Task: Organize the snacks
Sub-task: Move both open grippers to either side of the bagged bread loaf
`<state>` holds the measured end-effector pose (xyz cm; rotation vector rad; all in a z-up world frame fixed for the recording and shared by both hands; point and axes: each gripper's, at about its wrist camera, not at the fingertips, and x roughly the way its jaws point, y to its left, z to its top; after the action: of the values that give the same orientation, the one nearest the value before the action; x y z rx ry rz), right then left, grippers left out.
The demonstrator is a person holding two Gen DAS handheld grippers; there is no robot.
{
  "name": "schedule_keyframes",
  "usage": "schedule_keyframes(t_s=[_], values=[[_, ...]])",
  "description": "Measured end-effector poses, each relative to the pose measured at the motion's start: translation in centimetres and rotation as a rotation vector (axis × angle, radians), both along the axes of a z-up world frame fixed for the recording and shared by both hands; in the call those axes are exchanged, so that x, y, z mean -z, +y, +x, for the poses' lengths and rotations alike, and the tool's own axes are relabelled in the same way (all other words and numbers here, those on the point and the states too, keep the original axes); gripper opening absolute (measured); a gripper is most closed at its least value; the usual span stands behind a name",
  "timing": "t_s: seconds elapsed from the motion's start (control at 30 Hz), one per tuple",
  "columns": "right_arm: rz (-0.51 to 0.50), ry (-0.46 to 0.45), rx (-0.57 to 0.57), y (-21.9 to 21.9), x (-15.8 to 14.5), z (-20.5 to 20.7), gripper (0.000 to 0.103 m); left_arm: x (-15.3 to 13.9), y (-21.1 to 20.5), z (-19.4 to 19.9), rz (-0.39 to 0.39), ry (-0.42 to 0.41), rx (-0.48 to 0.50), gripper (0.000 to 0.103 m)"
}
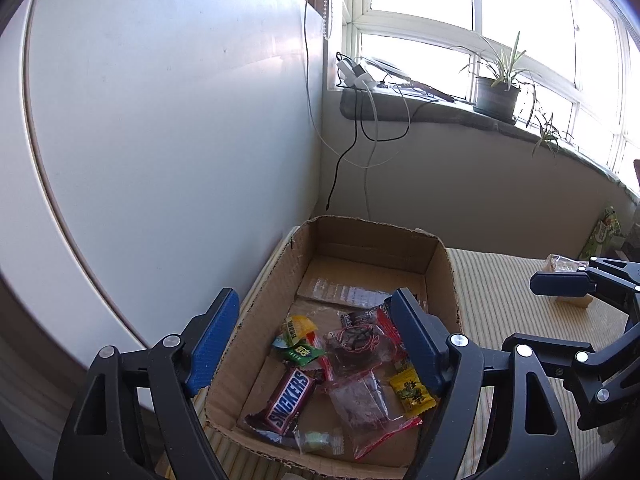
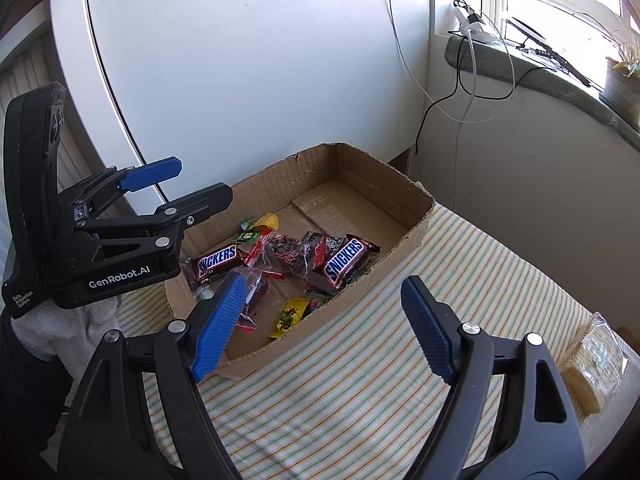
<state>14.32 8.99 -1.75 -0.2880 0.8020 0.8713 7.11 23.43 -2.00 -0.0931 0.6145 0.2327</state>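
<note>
A cardboard box [image 1: 440, 264] [image 2: 416, 216] on the striped cloth holds several snacks: Snickers bars [image 1: 290, 398] [image 2: 345, 259], red-edged clear bags [image 1: 360, 400], a yellow candy [image 1: 412, 390] [image 2: 289, 315] and green packets [image 1: 298, 352]. My left gripper [image 1: 316, 340] is open and empty, hovering above the box's left part; it also shows in the right wrist view [image 2: 180, 180]. My right gripper [image 2: 324, 328] is open and empty, just above the box's near wall and the cloth; it also shows in the left wrist view [image 1: 560, 292].
A clear-wrapped pale snack [image 2: 596, 364] [image 1: 564, 266] lies on the striped cloth [image 2: 400, 380] to the right. A white panel [image 1: 160, 120] stands behind the box. A windowsill with cables [image 1: 372, 92] and a potted plant [image 1: 496, 92] lies beyond. A green pack [image 1: 602, 232] sits far right.
</note>
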Motion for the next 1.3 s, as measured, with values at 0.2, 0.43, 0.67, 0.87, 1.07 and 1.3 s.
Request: schedule_keyframes(t_s=[0.2, 0.43, 0.67, 0.87, 1.07, 1.3], values=[[0.016, -0.007, 0.043, -3.0, -0.4, 0.7, 0.082, -0.4, -1.5, 0.1, 0.013, 0.001, 0.011, 0.079], [0.030, -0.011, 0.100, -6.6, -0.7, 1.7, 0.083, -0.9, -4.3, 0.6, 0.023, -0.003, 0.057, 0.079], [0.038, -0.010, 0.188, -11.5, -0.7, 2.8, 0.083, -0.7, -7.9, 2.3, 0.018, 0.018, 0.132, 0.079], [0.055, -0.006, 0.294, -16.6, -0.6, 4.5, 0.096, -0.5, -11.1, 3.6, -0.017, 0.023, 0.200, 0.079], [0.040, -0.002, 0.392, -21.3, 0.0, 6.2, 0.096, 0.2, -14.7, 5.8, -0.063, 0.046, 0.304, 0.079], [0.048, 0.073, 0.507, -26.7, 1.5, 9.3, 0.096, 1.3, -19.2, 9.1, -0.172, 0.095, 0.442, 0.079]])
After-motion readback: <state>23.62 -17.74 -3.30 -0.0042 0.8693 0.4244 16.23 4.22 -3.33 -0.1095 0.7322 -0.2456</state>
